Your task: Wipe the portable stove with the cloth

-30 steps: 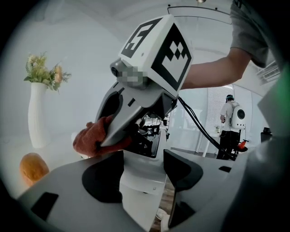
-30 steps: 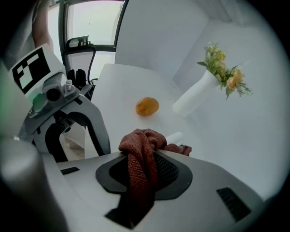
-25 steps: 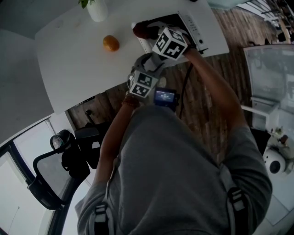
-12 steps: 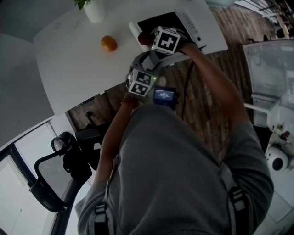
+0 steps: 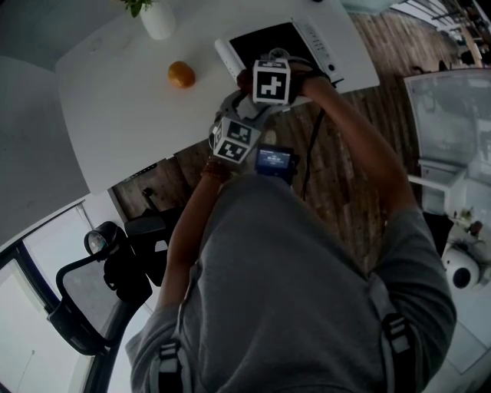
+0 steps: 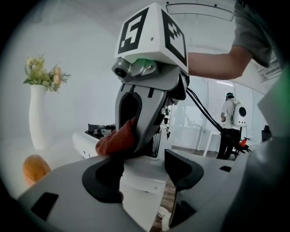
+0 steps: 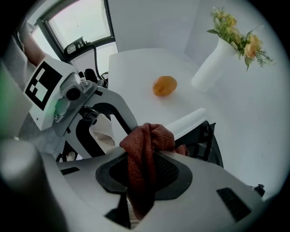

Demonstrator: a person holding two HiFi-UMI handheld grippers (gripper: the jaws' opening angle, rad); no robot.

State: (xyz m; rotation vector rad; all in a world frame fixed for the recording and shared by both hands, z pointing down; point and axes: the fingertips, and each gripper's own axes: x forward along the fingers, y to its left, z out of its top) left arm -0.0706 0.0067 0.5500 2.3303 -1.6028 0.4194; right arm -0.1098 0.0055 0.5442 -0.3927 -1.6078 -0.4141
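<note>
White table [image 5: 115, 96] w/ stove [image 5: 270, 42]; right tongs [image 7: 144, 176] grip cloth [image 7: 149, 136].

Rust-red cloth [image 7: 149, 138], bunched, pinched in right tool [image 7: 144, 174] — over black-topped white portable stove [image 5: 268, 42]

Bare tabletop [image 5: 115, 115] beside portable stove [image 5: 265, 44]; orange [image 5: 182, 74] and vase [image 5: 157, 15] toward far edge.

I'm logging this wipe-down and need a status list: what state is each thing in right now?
Stove: flat on the table.
Cloth: bunched, gripped by the right claw, beside the stove.
Right claw: shut on the cloth.
Left claw: opening, nothing between its jaws.
Orange: loose on the table.
Vase: upright, holding flowers.
</note>
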